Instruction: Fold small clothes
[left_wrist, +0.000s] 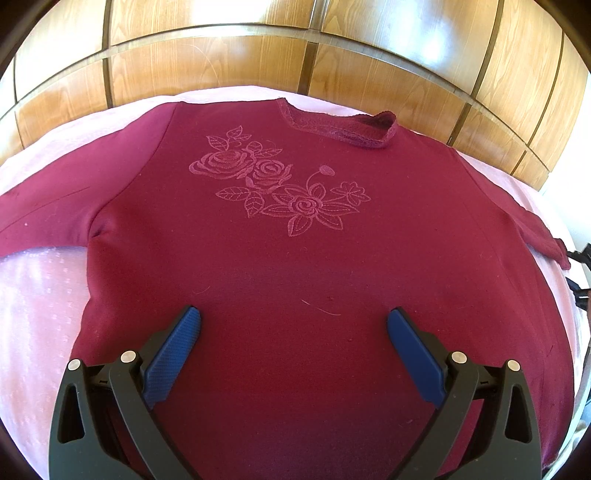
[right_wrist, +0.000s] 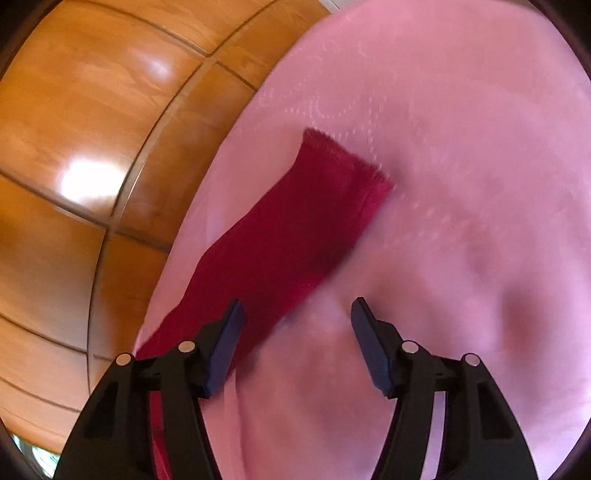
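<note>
Your left gripper hangs just above the near hem of the maroon top, blue pads spread wide with nothing between them. The top lies flat, front up, on the pink bedspread, embroidered roses mid-chest, collar at the far edge, sleeves stretched out left and right. Your right gripper is also spread apart, gripping nothing; the right sleeve runs beneath its left finger, cuff lying further off on the bedspread. Beyond stand wooden panels.
</note>
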